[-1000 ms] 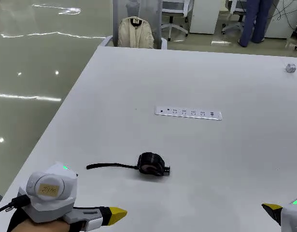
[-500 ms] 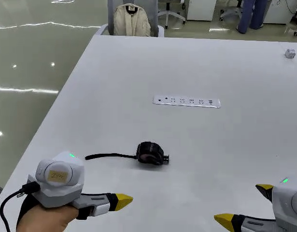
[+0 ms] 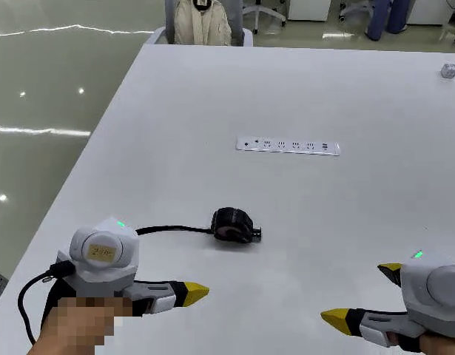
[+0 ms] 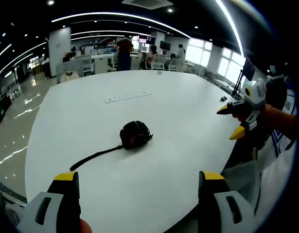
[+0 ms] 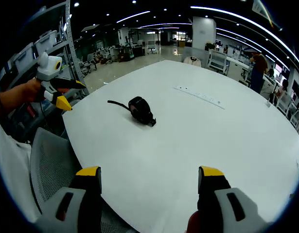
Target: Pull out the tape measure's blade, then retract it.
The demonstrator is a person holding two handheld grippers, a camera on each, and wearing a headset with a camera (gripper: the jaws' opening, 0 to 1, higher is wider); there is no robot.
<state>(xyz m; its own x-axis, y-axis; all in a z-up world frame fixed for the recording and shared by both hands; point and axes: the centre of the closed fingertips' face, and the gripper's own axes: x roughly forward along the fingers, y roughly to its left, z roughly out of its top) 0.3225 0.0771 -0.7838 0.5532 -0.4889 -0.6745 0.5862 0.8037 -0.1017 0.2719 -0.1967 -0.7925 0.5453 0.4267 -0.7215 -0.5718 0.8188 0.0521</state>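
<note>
Tape: black round-cased tape measure (image 3: 233, 225) untouched, blade not drawn.
Change: right gripper (image 5: 149, 171) brought forward, level with left gripper (image 4: 139, 176); both held apart.
Meaning: grasp awaited.

Tape measure (image 3: 232, 224) (image 4: 134, 134) (image 5: 141, 110): we see a small, rounded black case with a reddish patch on one face.
Blade: drawn in; we make out just an end tab (image 3: 257, 235) at the case's right in the head view.
Strap (image 3: 172, 229): thin, black, slack, trailing flat leftward from the case.
Place: on the white table (image 3: 301, 89), in its near-left part.
</note>
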